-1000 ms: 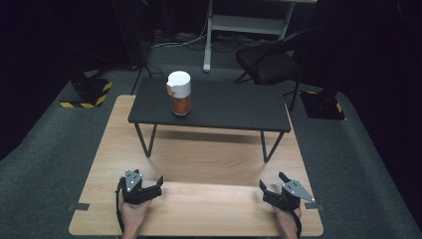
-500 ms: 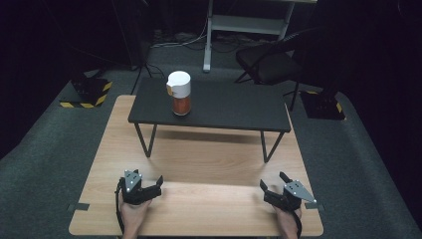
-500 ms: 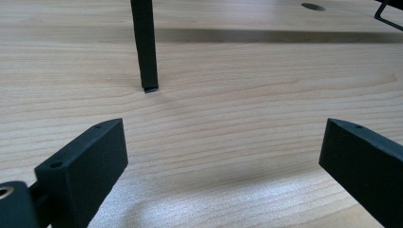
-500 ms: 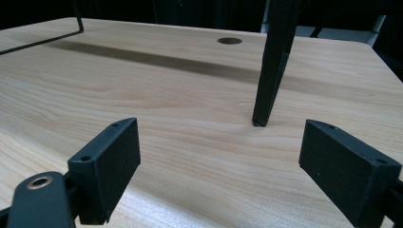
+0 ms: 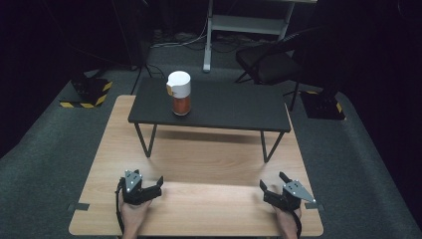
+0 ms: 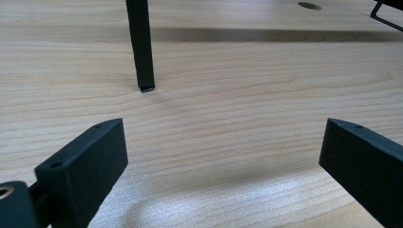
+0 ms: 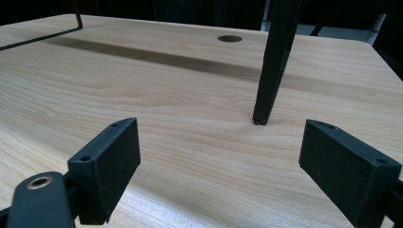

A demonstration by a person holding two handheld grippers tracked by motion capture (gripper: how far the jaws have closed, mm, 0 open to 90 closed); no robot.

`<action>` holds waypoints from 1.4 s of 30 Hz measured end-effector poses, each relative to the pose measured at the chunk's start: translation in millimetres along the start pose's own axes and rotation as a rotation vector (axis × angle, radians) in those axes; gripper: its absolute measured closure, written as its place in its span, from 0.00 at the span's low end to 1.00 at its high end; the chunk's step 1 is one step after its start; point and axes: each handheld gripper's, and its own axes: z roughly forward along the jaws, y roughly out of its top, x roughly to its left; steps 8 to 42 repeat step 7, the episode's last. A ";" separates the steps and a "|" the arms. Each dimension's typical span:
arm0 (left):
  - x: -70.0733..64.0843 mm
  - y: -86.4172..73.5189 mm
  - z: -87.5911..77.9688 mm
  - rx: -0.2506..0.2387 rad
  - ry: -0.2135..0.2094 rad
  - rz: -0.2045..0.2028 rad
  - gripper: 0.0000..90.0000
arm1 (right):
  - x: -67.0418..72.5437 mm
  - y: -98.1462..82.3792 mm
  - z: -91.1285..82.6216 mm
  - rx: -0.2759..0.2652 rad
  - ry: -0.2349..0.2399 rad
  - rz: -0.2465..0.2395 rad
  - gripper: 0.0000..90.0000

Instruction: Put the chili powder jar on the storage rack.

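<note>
Resting near the front edge of the wooden table (image 5: 199,164) in the high view, left gripper (image 5: 154,187) sits by the front-left corner and right gripper (image 5: 270,188) by the front-right corner, both spread, holding nothing. Jar (image 5: 179,93) with white lid stands upright on the small black table (image 5: 234,107), left of its middle, well apart from both. Left gripper view: jaws wide, bare wood between, black leg (image 6: 140,45) ahead. Right gripper view: jaws wide, leg (image 7: 274,61) ahead.
</note>
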 end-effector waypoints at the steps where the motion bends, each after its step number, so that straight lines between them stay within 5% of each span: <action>1: 0.2 0.0 -0.1 0.000 -0.001 0.001 0.03 | 0.0 0.1 0.0 0.000 0.000 0.000 0.15; 42: 0.5 -0.1 -0.2 0.000 -0.002 -0.002 0.03 | 0.3 0.8 0.6 0.004 -0.001 -0.002 0.14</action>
